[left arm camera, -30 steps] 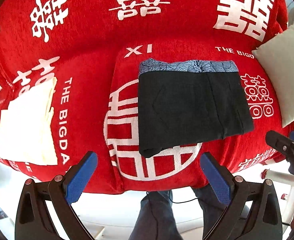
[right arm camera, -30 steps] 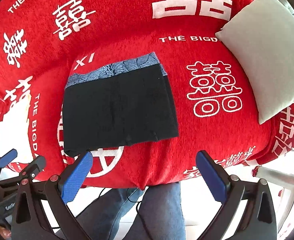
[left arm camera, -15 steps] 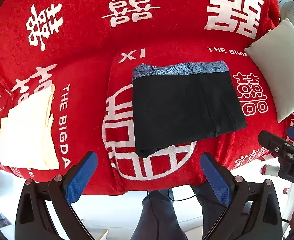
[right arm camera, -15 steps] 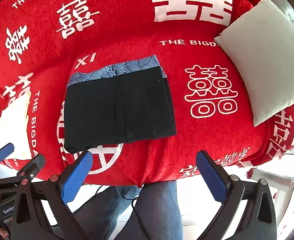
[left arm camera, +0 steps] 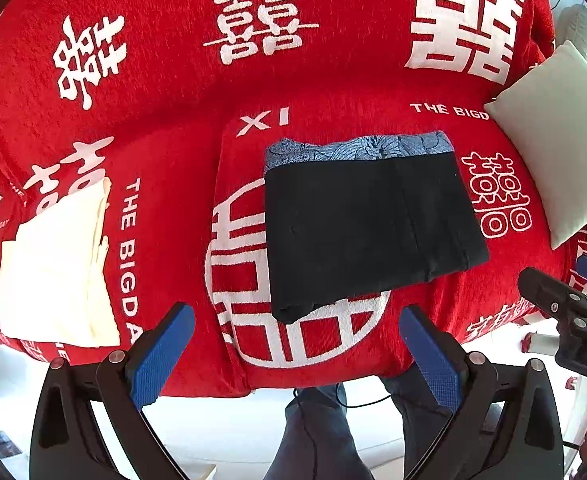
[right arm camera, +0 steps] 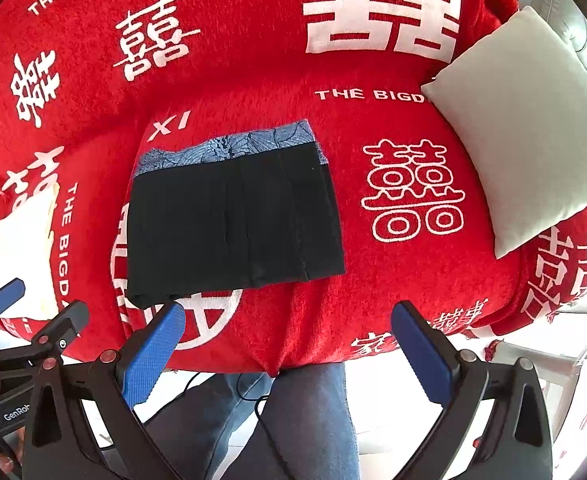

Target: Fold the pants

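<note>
Left wrist view: folded black pants (left arm camera: 367, 228) look soft, limp; I'd grip the near-left corner. Left tongs (left arm camera: 293, 354) and right tongs (right arm camera: 289, 354) both wide open, empty.

Your left gripper (left arm camera: 293, 340) has black, triangular cut-out arms, each tipped with a blue ribbed pad (left arm camera: 161, 354), and silver screws (left arm camera: 116, 356) sit at the joints. Your right gripper (right arm camera: 283, 340) is built the same, with blue pads (right arm camera: 421, 354) but reddish screws (right arm camera: 106, 356). White lettering marks each gripper's black body when seen from the other camera. You wear blue jeans (right arm camera: 309, 420), and a thin black cable (left arm camera: 317, 396) hangs in front of them.
</note>
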### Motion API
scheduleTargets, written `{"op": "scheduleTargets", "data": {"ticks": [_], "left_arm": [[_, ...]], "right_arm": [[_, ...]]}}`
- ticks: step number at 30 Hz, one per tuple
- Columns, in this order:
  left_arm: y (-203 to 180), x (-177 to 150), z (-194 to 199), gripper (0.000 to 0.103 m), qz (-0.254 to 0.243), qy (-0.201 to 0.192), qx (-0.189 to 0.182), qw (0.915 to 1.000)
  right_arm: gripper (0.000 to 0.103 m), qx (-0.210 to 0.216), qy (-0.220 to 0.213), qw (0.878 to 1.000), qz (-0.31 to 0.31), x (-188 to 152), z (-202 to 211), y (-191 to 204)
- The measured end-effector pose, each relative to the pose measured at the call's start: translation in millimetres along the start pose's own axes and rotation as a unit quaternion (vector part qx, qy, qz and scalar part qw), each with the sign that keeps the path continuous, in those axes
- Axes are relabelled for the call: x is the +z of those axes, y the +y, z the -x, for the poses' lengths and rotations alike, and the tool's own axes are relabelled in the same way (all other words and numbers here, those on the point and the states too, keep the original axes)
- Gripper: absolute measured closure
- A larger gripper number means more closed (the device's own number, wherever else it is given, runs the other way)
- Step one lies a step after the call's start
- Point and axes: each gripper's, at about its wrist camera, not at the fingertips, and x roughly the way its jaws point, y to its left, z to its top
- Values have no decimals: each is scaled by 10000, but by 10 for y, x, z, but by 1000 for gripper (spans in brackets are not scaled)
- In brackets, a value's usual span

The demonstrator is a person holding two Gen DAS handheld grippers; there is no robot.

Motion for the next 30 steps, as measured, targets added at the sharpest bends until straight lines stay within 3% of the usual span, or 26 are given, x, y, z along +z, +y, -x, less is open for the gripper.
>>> {"op": "scheduleTargets", "data": {"ticks": [30], "left_arm": [[-42, -28, -25, 0, -149, 12, 28, 9999]], "right_arm": [[0, -80, -29, 9997, 249, 34, 13, 110]]}}
